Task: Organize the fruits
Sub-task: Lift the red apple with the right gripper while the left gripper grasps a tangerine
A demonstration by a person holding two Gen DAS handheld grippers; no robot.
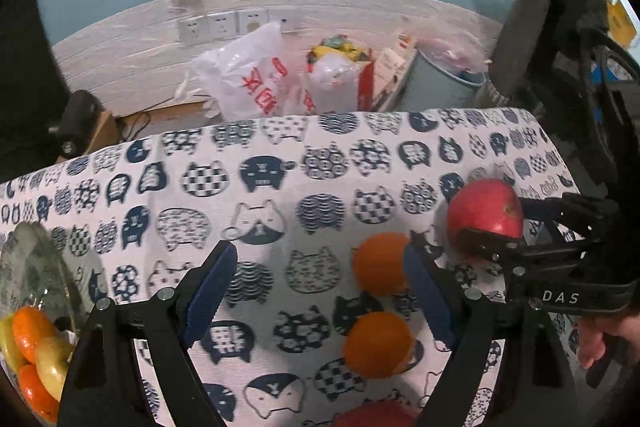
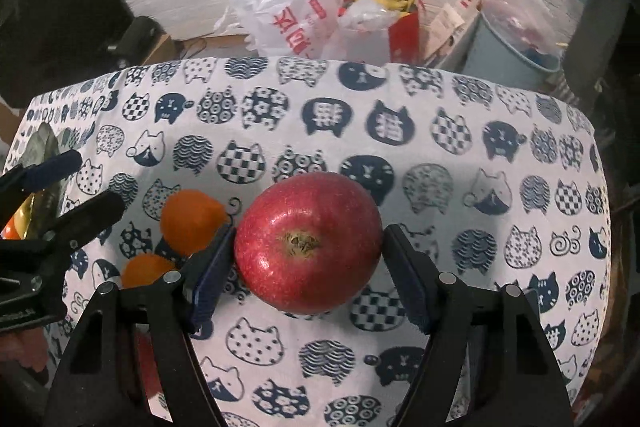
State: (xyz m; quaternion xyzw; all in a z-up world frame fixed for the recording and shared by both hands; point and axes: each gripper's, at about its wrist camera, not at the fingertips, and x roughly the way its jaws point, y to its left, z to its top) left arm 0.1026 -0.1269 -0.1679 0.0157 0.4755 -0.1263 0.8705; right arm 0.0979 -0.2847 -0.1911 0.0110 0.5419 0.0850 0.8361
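A red apple [image 2: 308,243] is clamped in the right hand-held gripper [image 2: 308,263], held level; the left hand-held gripper [image 1: 316,291] is spread wide, empty, above the counter [image 1: 280,155].

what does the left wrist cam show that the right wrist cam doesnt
Only the left wrist view shows the fruit inside the glass bowl clearly, oranges and yellowish pieces, plus a second red fruit at the bottom edge. It also shows the left gripper open over bare cloth.

Only the right wrist view shows the red apple's stem end, with the right gripper straddling it; the right pad looks slightly clear of it.

Both show the apple, two oranges, the cat-print tablecloth and the plastic bags behind.
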